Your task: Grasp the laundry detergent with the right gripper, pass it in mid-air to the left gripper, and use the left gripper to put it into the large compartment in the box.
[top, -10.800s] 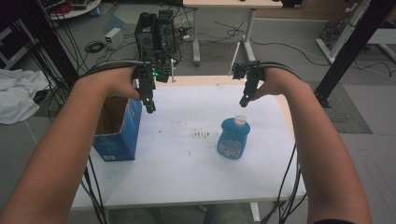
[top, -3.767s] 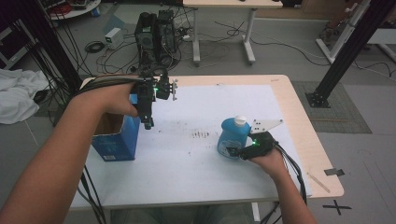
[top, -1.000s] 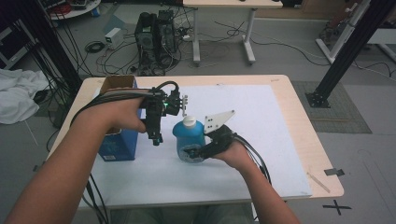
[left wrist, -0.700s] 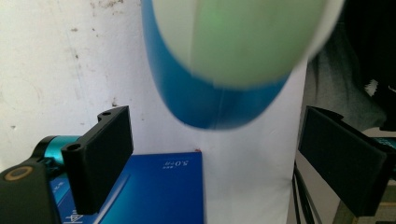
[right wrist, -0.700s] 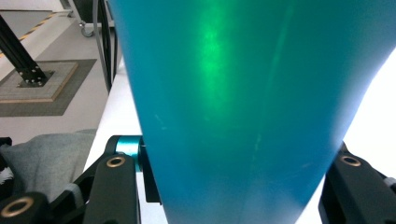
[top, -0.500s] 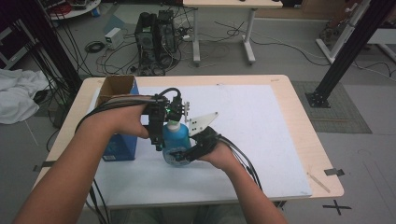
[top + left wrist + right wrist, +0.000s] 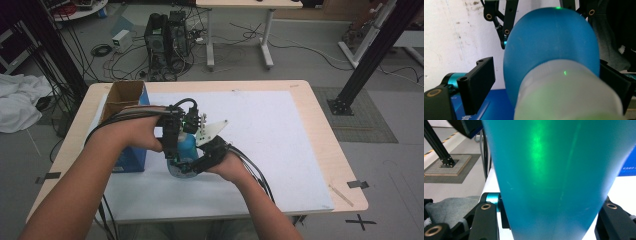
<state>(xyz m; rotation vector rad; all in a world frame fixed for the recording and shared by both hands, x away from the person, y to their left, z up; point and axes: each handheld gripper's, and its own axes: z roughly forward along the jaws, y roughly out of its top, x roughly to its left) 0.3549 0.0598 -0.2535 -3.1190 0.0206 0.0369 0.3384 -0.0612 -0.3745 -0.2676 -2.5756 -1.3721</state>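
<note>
My right gripper [image 7: 187, 166] is clamped on the lower body of the translucent blue plastic bottle with the whitish screw cap [image 7: 186, 147], which stands near the middle of the white mat, just right of the open blue cardboard box [image 7: 125, 125] at the table's left. In the right gripper view the blue wall [image 7: 554, 180] sits tight between my two black jaws, one on each side.

My left gripper [image 7: 172, 147] comes down over the top of the bottle. In the left gripper view the pale cap [image 7: 566, 97] lies between the jaws, but the near pad [image 7: 477, 82] stands clear of it with mat showing in the gap, so I take that gripper as released and straddling the cap, not yet pressing.

I judge the bottle fairly light, with thin walls that would give under a hard squeeze, and smooth enough to slip or twist. The stiff ribbed cap is the better place for the left jaws, while the right steadies the broad base low down.
</note>
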